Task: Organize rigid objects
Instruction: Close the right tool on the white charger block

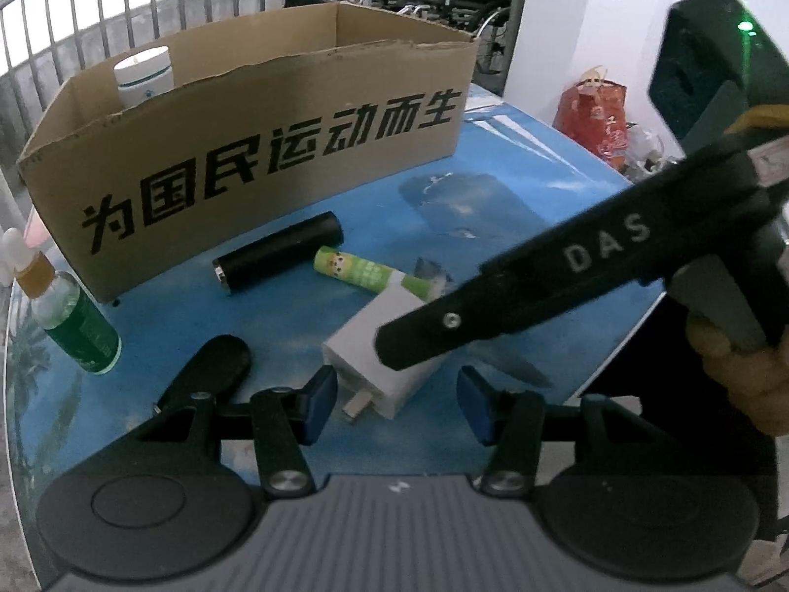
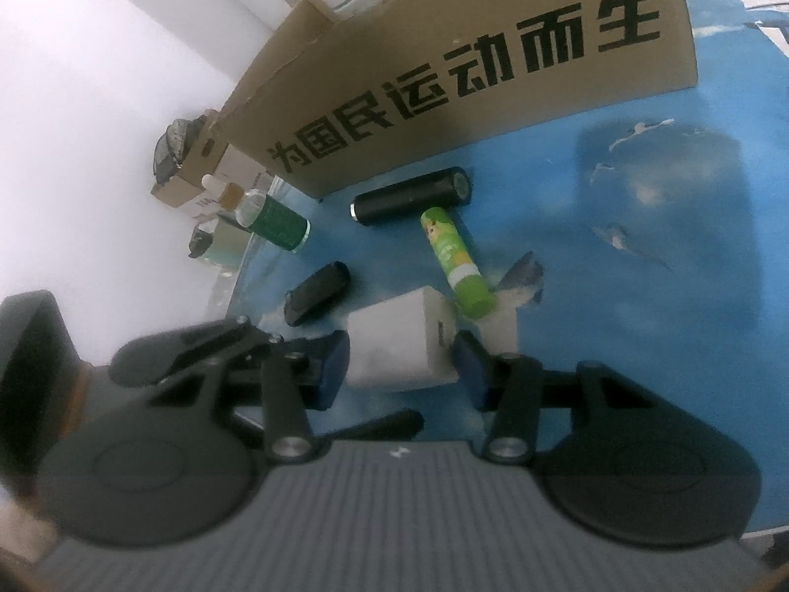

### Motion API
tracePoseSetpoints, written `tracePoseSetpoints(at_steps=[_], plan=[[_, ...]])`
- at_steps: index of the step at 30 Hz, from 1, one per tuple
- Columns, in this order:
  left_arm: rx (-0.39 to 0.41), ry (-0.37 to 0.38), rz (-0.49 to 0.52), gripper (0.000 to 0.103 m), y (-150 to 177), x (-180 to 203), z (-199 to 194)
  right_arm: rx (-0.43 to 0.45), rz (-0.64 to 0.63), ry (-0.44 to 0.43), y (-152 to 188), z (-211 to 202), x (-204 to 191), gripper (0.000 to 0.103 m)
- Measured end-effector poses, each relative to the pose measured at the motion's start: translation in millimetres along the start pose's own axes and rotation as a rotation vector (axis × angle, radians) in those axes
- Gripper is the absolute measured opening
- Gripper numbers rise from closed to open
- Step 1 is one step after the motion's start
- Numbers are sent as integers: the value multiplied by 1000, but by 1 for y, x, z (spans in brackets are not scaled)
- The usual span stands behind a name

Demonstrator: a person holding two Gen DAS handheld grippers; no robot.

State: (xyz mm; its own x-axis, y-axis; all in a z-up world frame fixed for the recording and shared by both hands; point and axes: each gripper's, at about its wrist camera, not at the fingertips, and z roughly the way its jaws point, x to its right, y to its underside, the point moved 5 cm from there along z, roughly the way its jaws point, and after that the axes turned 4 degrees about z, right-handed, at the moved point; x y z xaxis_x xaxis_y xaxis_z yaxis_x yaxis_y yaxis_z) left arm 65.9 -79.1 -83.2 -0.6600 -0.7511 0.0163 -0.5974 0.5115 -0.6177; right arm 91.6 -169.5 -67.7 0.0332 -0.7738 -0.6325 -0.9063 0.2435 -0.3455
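Observation:
A white charger block (image 2: 394,350) lies on the blue table (image 2: 641,296), and my right gripper (image 2: 402,370) is shut on it, its blue pads against two opposite sides. In the left wrist view the charger (image 1: 365,370) shows its plug end towards me. My left gripper (image 1: 394,409) stands open around that end, its pads clear of it. One finger of the right gripper (image 1: 542,271) crosses above the block. Beyond lie a green glue stick (image 1: 365,274), a black cylinder (image 1: 278,259) and a small black oblong object (image 1: 217,360). An open cardboard box (image 1: 271,148) stands behind them.
A white jar (image 1: 145,74) stands inside the box at its left end. A green bottle (image 1: 79,320) and an amber dropper bottle (image 1: 29,266) sit at the table's left edge. A red bag (image 1: 594,113) is on the floor beyond the right edge, near a metal railing.

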Motion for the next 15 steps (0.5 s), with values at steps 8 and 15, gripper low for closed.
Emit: tracePoseSetpoints(at_steps=[8, 15], plan=[[-6, -9, -1, 54, -1, -3, 7, 9, -16, 6, 1, 1, 0, 47], [-6, -28, -13, 49, -2, -3, 9, 17, -61, 24, 5, 4, -7, 46]])
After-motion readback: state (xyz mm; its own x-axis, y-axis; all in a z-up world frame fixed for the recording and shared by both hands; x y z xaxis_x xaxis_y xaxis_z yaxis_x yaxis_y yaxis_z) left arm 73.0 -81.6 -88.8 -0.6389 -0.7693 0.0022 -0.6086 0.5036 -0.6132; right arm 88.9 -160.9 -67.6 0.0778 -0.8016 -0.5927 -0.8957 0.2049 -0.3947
